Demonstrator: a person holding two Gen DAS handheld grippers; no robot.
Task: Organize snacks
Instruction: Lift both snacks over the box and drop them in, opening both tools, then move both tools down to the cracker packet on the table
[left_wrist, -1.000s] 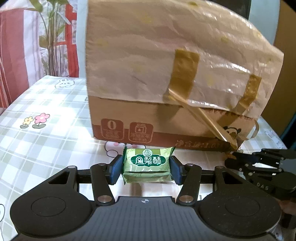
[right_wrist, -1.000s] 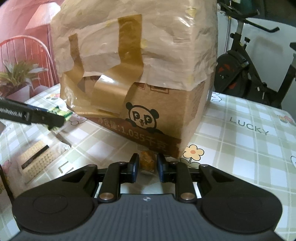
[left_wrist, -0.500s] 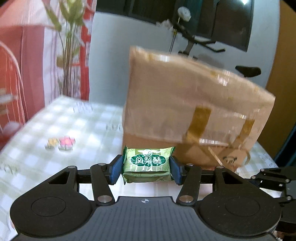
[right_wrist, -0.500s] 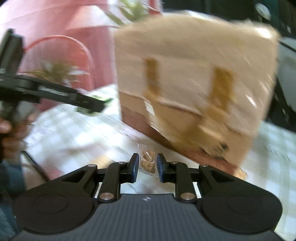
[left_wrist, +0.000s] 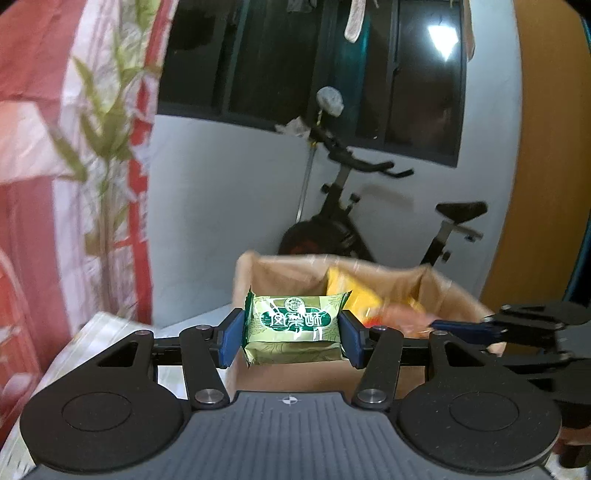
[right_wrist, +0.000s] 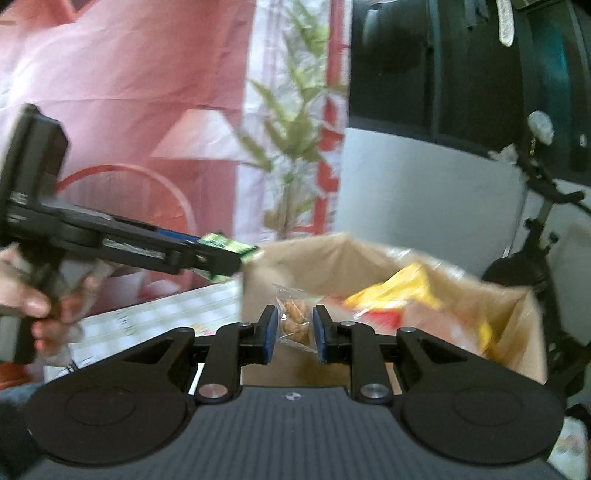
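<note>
While both snacks are lifted to the box (left_wrist: 373, 369) rim, neither is in yet. Your left gripper (left_wrist: 293, 338) clamps the green pack (left_wrist: 293, 325) just short of the near wall; your right gripper (right_wrist: 294, 332) is pinched tight on the clear sachet (right_wrist: 293, 323) at the opening. Yellow bags (right_wrist: 399, 288) already lie inside, so part of the job is done; two drops remain. Grippers sit close together, so mind a clash. An exercise bike (left_wrist: 369, 206) stands behind, well clear.
</note>
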